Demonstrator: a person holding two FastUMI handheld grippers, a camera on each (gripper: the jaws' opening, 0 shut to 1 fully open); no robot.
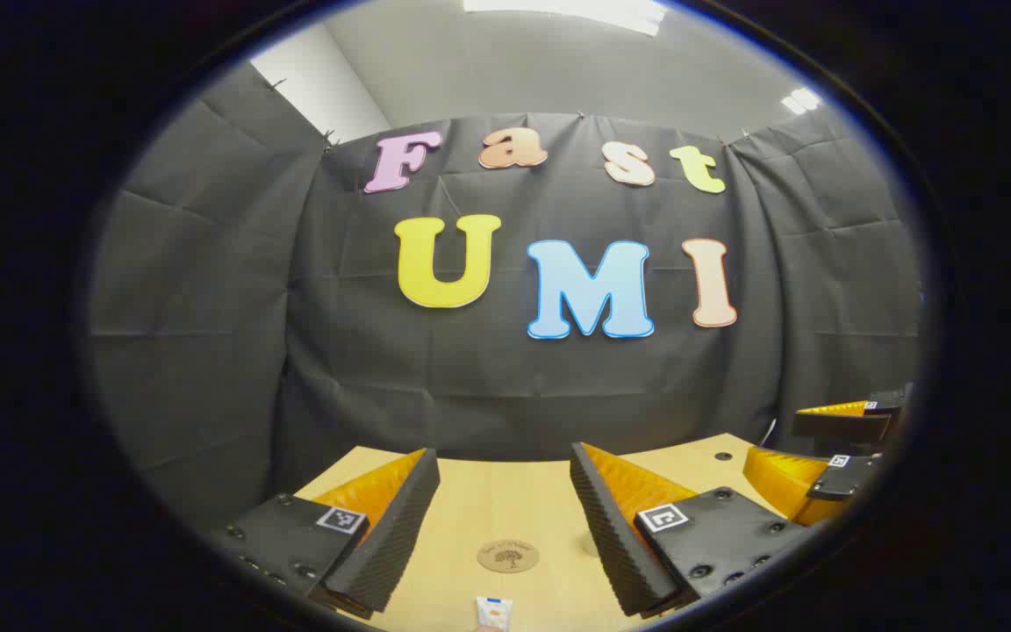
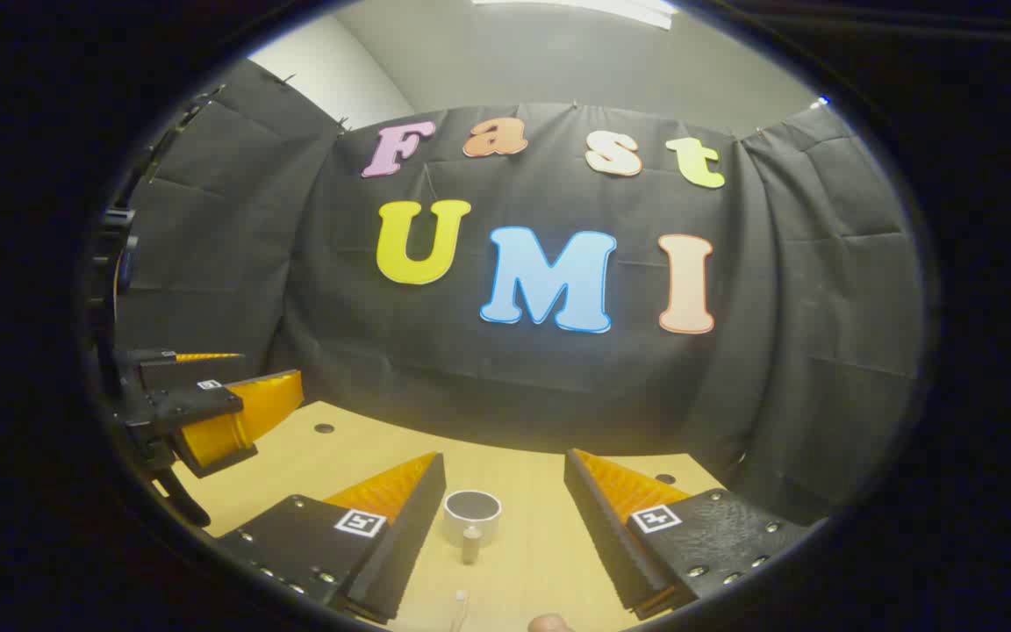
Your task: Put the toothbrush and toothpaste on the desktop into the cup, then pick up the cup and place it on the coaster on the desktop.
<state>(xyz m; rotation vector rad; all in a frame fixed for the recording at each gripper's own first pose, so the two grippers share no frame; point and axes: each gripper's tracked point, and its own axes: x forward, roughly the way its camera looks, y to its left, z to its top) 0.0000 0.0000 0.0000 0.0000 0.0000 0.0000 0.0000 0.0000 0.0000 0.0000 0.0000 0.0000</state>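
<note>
Cup (image 2: 472,516) upright on the counter (image 2: 523,491), pale, round, seen between the fingers of the right hand-held gripper (image 2: 504,513); interior dark, contents not discernible. Small pale cylindrical item (image 2: 470,544) standing just in front of the cup, identity unclear. Slim white item (image 2: 461,601) nearer the camera, possibly the toothbrush, too small to confirm. Right jaws wide apart, holding nothing.

Coaster (image 1: 508,556) round, brown, printed emblem, flat on the counter between the fingers of the left hand-held gripper (image 1: 504,513). Toothpaste (image 1: 493,612) white tube, lying at the bottom edge, near the coaster, not touching. Left jaws wide apart, empty.
</note>
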